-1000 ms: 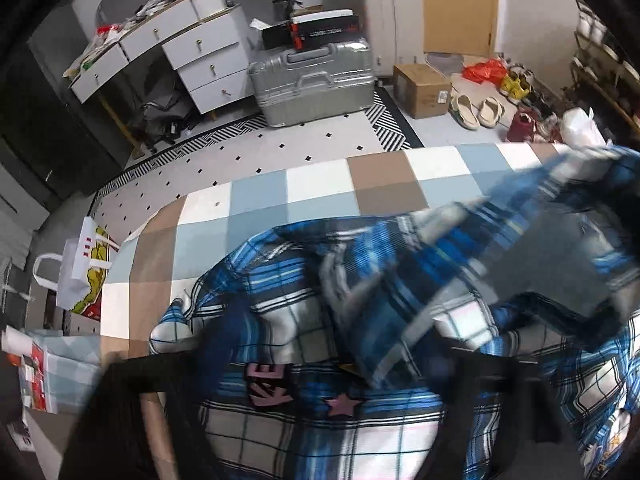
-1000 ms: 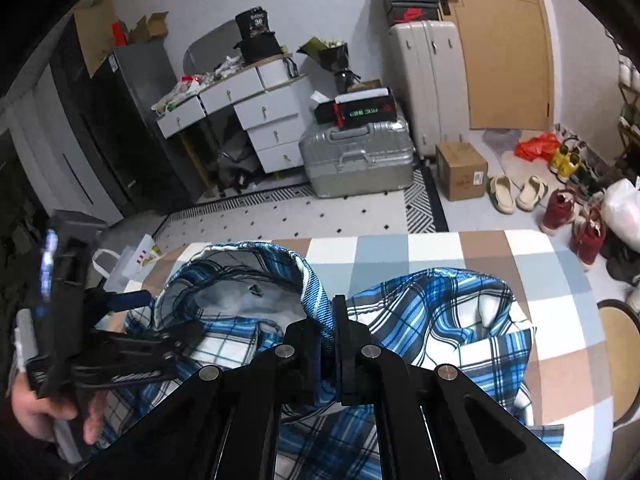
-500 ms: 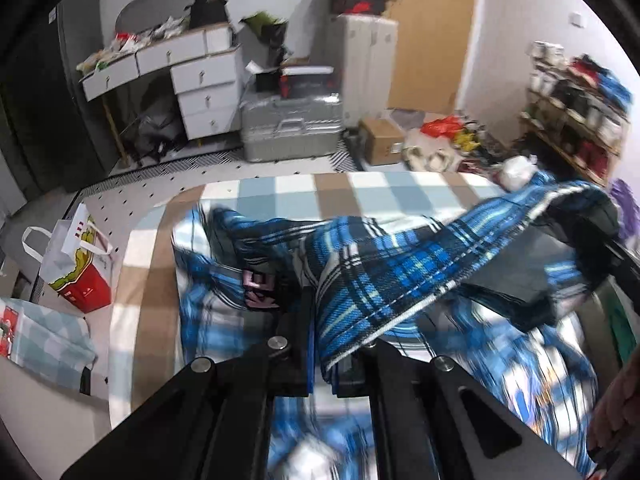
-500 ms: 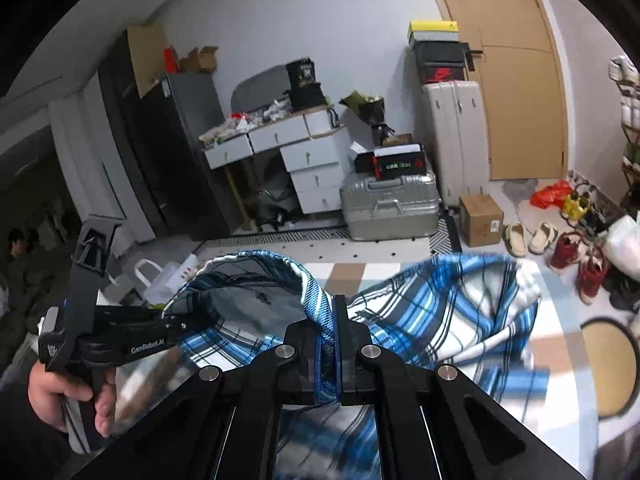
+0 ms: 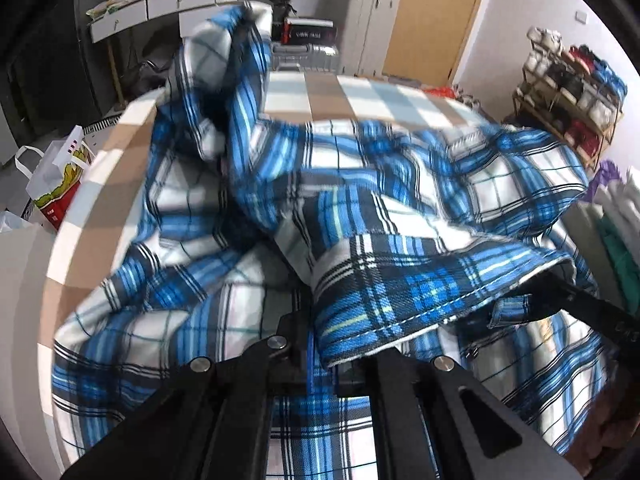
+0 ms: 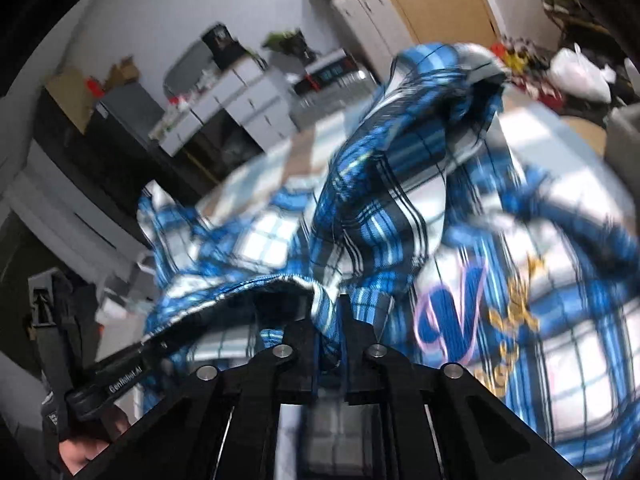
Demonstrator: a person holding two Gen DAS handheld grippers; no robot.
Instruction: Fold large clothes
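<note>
While the plaid shirt (image 5: 360, 200) hangs crumpled between both tongs, no clean fold shows yet; my reading is that the task is at an early stage, the garment being shaken out or turned before it can be laid flat.

Nearest: left tongs (image 5: 320, 354) pinched tight on a hemmed edge of the shirt. Right tongs (image 6: 327, 344) have just been easing apart, yet blue cloth sits between the jaws and looks gripped; held narrow.

Beyond the tongs: the shirt's bulk lies bunched on the checked tabletop (image 5: 328, 92), one part lifted high toward the far edge. Embroidered lettering faces up in the right wrist view, blurred.

Left to do, by my judgement: spread flat, bring sleeves in, fold the body.

Containers past the shirt: a paper bag (image 5: 56, 176) on the floor off the tabletop's left side, contents not visible; a silver suitcase (image 5: 308, 58) behind the far edge, closed; a shoe rack (image 5: 568, 96) to the far right, full of shoes.
</note>
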